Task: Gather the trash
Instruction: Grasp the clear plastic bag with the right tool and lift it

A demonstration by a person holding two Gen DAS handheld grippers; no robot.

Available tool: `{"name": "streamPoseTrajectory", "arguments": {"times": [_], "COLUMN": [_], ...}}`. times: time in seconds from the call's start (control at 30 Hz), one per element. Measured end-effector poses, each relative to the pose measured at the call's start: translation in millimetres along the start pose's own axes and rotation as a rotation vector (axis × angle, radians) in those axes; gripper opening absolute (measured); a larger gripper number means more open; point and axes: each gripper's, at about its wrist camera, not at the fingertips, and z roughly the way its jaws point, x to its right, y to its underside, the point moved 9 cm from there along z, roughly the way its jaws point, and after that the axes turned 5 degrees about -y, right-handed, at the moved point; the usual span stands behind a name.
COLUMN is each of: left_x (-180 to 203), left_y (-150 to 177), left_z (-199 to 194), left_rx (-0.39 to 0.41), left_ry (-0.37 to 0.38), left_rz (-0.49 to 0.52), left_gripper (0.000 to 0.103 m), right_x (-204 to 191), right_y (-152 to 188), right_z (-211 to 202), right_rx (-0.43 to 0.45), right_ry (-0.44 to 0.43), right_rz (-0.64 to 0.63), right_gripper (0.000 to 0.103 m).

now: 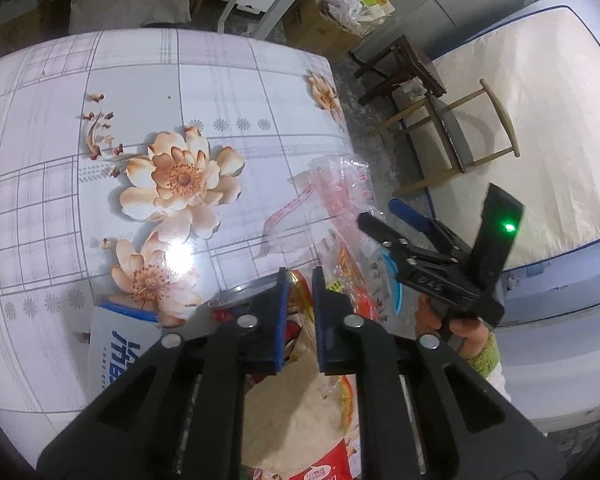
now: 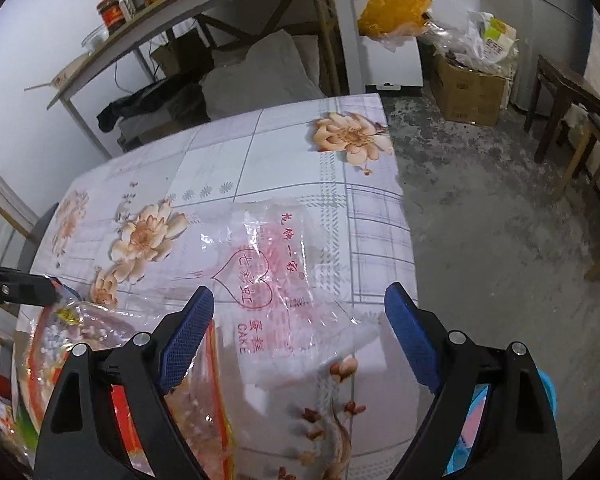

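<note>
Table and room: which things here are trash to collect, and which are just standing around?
Job:
clear cake bag
orange snack wrapper, left claw shut on it
brown paper
right claw, open

Not the job:
jars on the shelf
cardboard box
chair

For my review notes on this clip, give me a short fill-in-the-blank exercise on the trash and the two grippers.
1. The clear bag with the red heart outline bears the English word ____.
2. The right gripper has its jaws wide ____ above that bag.
3. The left gripper has its jaws nearly closed on a ____ and yellow wrapper.
4. The tablecloth is printed with orange ____.

Missing words: CAKE; open; red; flowers
</note>
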Motion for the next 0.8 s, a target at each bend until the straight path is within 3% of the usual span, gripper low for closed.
{"name": "streamPoseTrajectory", "arguments": {"times": [0.27,0.53,0.8], "left_x": [1,3,4], "left_y": [-2,-6,-8], "left_z": [-12,-28,-40], "left_rx": [0.046,0.103,0.143], "left_ry": [0.003,0.025,0.052], "left_rz": [0.021,0.017,0.009], "left_gripper": [0.0,0.0,0.0], "right_x": [-3,0,3], "right_y": [7,7,2], "right_z": [22,16,5], "right_rx": [-0.051,-0.049,-0.01], "right_ry": [0.011,0.048,0.075], "right_rz": [-0.021,-0.029,-0.009], "right_gripper": [0.084,0.056,0.038]}}
